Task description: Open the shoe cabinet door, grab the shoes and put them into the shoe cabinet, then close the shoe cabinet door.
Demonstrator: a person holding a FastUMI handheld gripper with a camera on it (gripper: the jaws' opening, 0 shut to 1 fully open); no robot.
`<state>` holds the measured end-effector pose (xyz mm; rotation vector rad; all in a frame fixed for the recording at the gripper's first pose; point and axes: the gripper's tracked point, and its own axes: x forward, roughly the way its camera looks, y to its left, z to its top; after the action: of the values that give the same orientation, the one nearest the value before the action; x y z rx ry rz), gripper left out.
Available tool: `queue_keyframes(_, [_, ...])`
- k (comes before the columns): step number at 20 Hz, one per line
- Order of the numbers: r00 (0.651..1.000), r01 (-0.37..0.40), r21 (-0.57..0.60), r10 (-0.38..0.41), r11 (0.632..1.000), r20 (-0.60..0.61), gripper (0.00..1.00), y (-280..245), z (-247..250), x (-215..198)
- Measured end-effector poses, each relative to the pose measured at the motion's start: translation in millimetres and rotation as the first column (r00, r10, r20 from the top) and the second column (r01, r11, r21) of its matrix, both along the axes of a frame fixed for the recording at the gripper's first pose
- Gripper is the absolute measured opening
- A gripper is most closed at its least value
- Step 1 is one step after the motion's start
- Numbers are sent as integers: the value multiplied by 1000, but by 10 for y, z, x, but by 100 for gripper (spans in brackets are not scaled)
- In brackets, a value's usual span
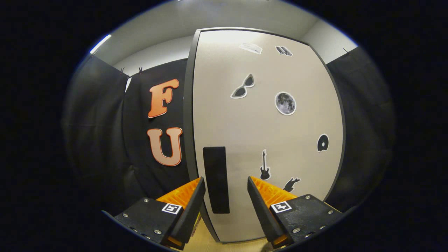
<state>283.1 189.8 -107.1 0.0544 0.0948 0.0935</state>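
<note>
The shoe cabinet door (266, 133) is a pale panel with a dark edge, standing upright right in front of me and dotted with stickers. A tall black handle (216, 178) sits near the door's left edge. My gripper (224, 183) is open, and the handle stands in the gap between the two fingers. One finger (196, 196) is left of the handle, by the door's edge; the other finger (259, 196) is right of it, in front of the panel. Neither finger visibly presses on the handle. I cannot tell whether the door is ajar.
Black cloth walls hang on the left (105, 140) and right (360, 115) of the cabinet. A strip of light wooden surface (203, 241) shows below the fingers at the cabinet's foot. A white ceiling with a light strip (100, 43) is above.
</note>
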Motion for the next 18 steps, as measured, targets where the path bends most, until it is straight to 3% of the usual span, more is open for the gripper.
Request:
queue_keyframes(4, [1000,3,-24,-3,1000,3,71,50,-41,114])
queue_keyframes(12, [1000,21,-35,-21,999,-11,39,114,-97,194])
queue_keyframes(18, [999,0,-15,-1,1000,-46,35,110,-111,179])
